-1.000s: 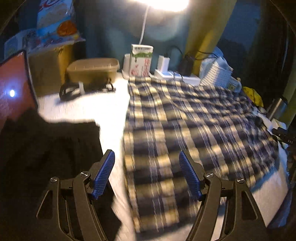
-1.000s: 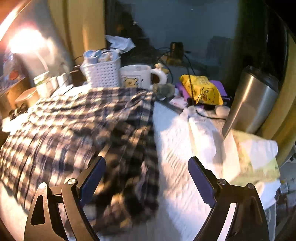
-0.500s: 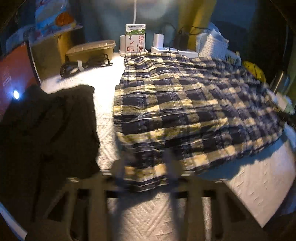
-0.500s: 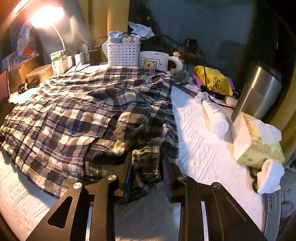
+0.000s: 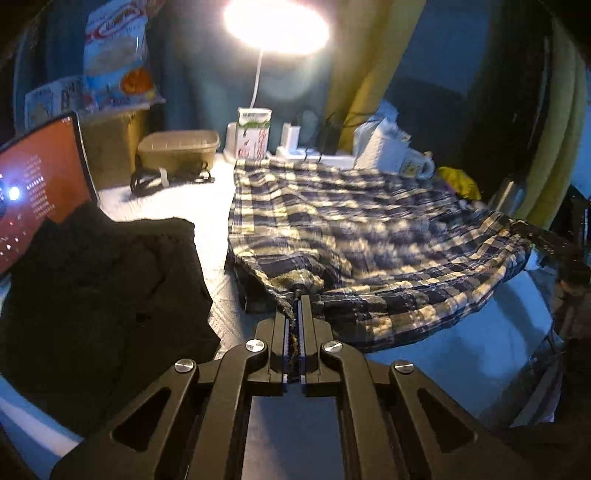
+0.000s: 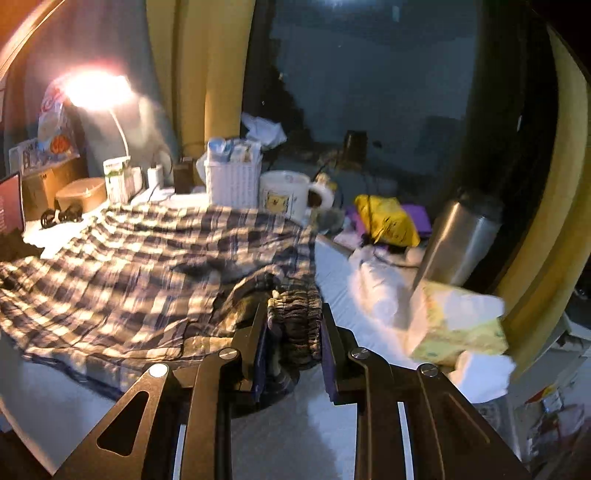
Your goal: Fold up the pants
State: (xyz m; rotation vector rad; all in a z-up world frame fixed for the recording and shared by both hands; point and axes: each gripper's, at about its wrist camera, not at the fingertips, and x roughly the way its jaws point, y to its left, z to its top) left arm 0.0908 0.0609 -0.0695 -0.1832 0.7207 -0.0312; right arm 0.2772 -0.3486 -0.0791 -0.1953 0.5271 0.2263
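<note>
Gripping plaid pants (image 5: 354,229) at both near corners above the white-covered table (image 5: 443,339).
My left gripper (image 5: 298,295) pinches the hem; my right gripper (image 6: 293,314) is closing on the bunched waistband.

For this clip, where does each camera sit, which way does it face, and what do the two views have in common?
Left wrist: on the left gripper, looking along its fingers and down over the plaid pants toward the lamp; the gripper is shut on the pants' edge.
Right wrist: on the right gripper, facing the mug and steel flask; its jaws are closing on the bunched waistband.
Shared: pants, lamp, mug, milk carton.
</note>
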